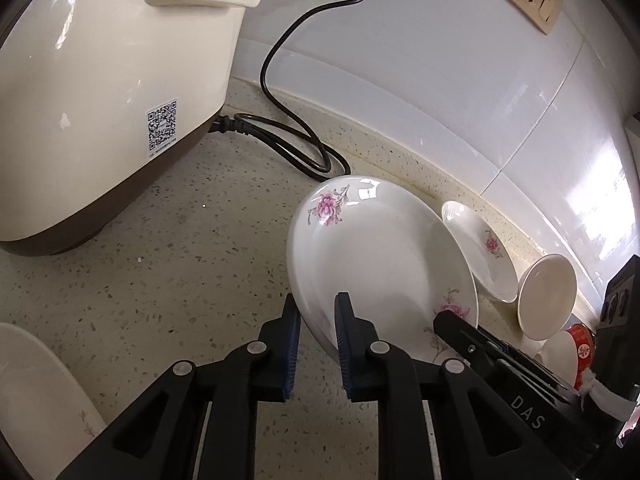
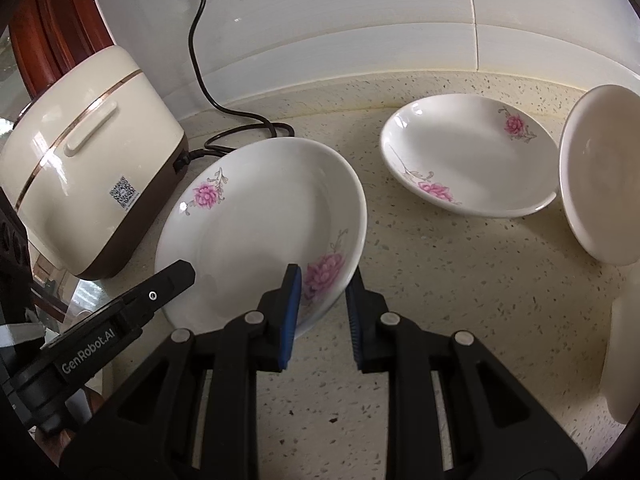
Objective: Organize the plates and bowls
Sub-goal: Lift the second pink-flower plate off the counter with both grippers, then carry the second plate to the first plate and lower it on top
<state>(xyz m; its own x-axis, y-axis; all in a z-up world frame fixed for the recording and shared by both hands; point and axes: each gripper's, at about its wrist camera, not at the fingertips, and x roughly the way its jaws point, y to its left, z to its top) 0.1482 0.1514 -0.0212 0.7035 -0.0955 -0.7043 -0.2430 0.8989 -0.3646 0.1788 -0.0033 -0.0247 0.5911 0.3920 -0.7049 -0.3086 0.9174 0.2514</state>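
Both grippers pinch one flowered plate [image 2: 256, 232] at centre frame, tilted off the counter [image 2: 440, 280]: left gripper [image 1: 318, 344] on its left rim, right gripper [image 2: 322, 312] on its near-right rim, second plate [image 2: 468, 156] lying upper right.

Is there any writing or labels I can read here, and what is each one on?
"GenRobot.AI": on the left gripper, seen from the right wrist view.
"DAS": on the right gripper, seen from the left wrist view; more letters may be cut off.
QR code sticker on the rice cooker: its small print is too tiny to read.
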